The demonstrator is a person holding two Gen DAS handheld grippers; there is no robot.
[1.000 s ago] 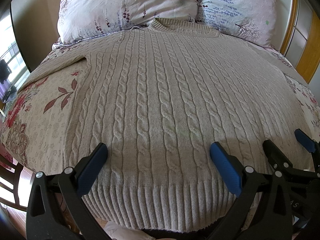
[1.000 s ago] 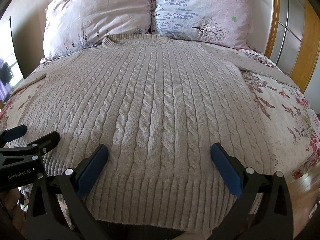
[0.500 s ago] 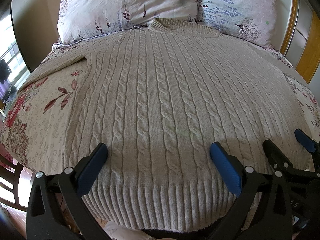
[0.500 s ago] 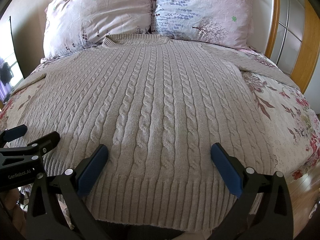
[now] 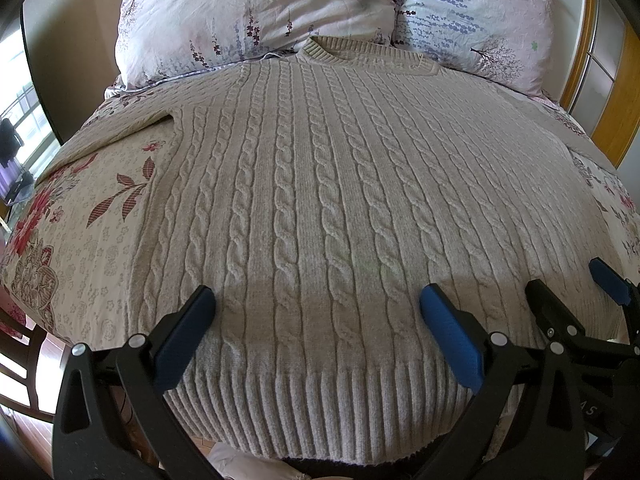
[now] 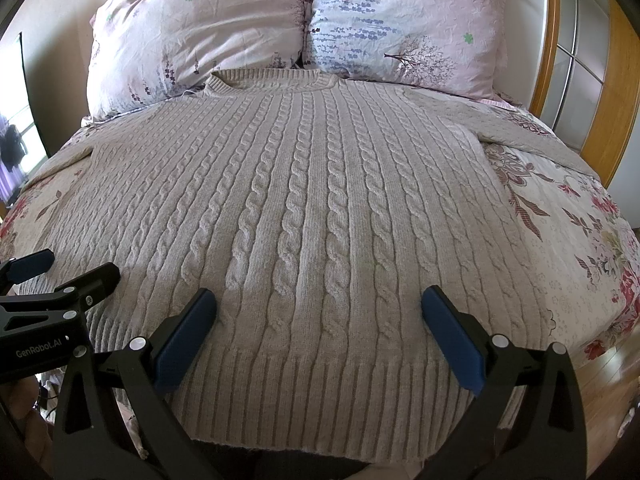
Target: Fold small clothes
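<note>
A bed (image 5: 92, 240) with a floral cover fills both views, two pale patterned pillows (image 6: 200, 40) at its head and a wooden frame (image 6: 616, 92) along the right edge. Spread flat across the cover, neck toward the pillows and ribbed hem toward you, lies the sweater (image 5: 320, 208): beige cable knit, thick, front up, its sleeves running out to either side.

Your left gripper (image 5: 316, 320) hovers above the hem with its jaws spread wide and nothing between them; your right gripper (image 6: 320, 316) is likewise wide apart and empty, just beside the left one (each shows at the edge of the other's view).

Risks, judged from this layout:
- The knit looks heavy and stretchy. If you pinch only the top layer at the hem, the back layer will likely stay on the bed and the fold will split.
- The two grippers sit close together near the hem's middle. Lifting from there would probably let the outer corners sag and drag, skewing the fold.
- The hem hangs at the mattress edge; a loose hold could let the garment's weight slide it off toward the floor.
- The sleeves are not yet folded in, so a bottom-up fold now would trap them outside.
</note>
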